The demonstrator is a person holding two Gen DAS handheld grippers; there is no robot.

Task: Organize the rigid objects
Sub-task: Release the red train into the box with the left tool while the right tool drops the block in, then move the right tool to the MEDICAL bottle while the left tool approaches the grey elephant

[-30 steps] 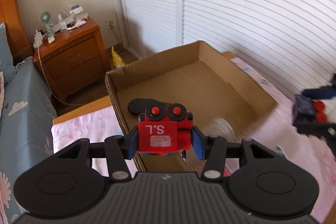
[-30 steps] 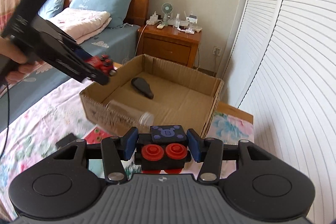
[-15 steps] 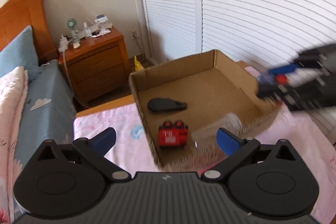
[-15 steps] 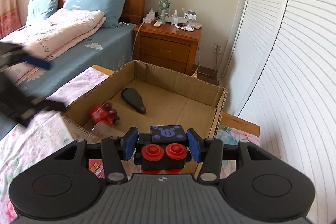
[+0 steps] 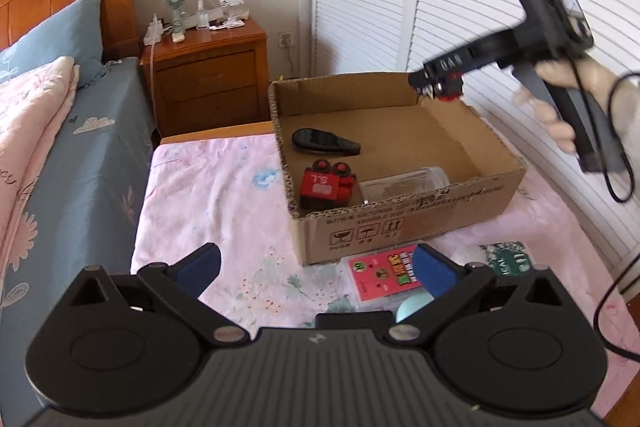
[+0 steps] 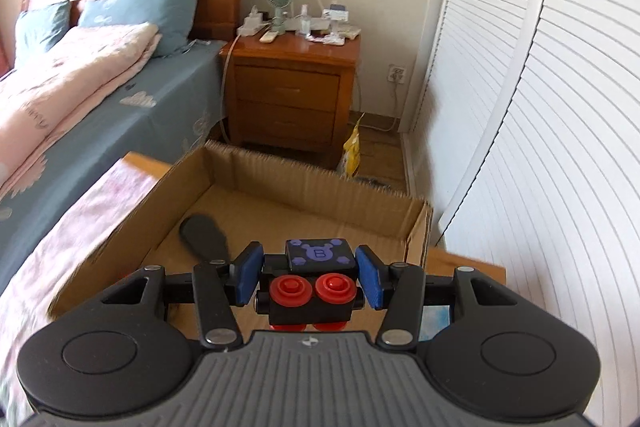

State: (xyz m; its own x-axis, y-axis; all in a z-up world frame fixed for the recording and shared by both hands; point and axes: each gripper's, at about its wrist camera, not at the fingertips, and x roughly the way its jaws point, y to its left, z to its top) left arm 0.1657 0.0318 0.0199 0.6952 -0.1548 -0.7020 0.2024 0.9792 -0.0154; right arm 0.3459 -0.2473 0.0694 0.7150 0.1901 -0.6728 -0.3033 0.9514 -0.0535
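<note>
A cardboard box (image 5: 404, 231) stands on the pink-covered table. In it lie a red toy block (image 5: 326, 185) marked "S.L", a black oval case (image 5: 324, 143) and a clear jar (image 5: 404, 183) on its side. My left gripper (image 5: 316, 269) is open and empty, pulled back in front of the box. My right gripper (image 6: 310, 277) is shut on a black toy block (image 6: 316, 289) with red wheels and a purple "B" top, held over the box (image 6: 304, 183). In the left wrist view the right gripper (image 5: 440, 83) hovers over the box's far right corner.
A pink card pack (image 5: 380, 273), a green packet (image 5: 506, 259), a pale blue item (image 5: 412, 307) and a black item (image 5: 352, 319) lie in front of the box. A bed (image 5: 60, 167) is to the left, a wooden nightstand (image 5: 208, 83) behind, and louvered doors (image 5: 460, 7) to the right.
My left gripper opened, left the red block in the box and drew back. My right gripper moved forward over the box with the black block.
</note>
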